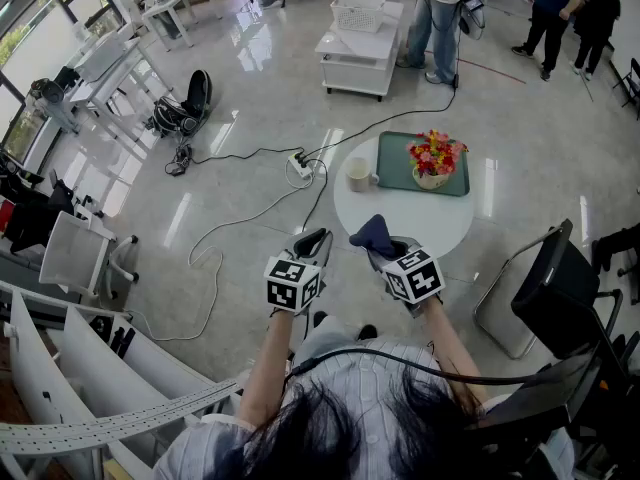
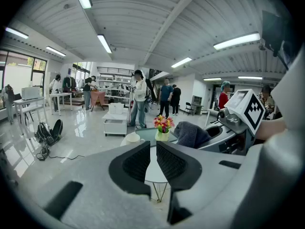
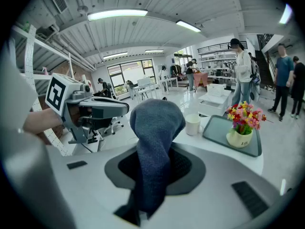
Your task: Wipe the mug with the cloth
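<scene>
A white mug [image 1: 358,175] stands on the round white table [image 1: 400,223], left of a green tray [image 1: 400,168]; it also shows as the mug [image 3: 193,124] and the mug [image 2: 133,138]. My right gripper [image 1: 385,243] is shut on a dark blue cloth [image 3: 155,142], which bunches up above its jaws, the cloth [image 1: 373,233] hanging over the table's near edge. My left gripper [image 1: 315,243] is held beside it, off the table's left side, shut with nothing between its jaws. Both are well short of the mug.
A pot of flowers [image 1: 434,160] sits on the green tray. A dark chair [image 1: 545,293] stands right of the table. Cables and a power strip [image 1: 300,166] lie on the floor behind. A white cart [image 1: 362,43] and several people stand farther back.
</scene>
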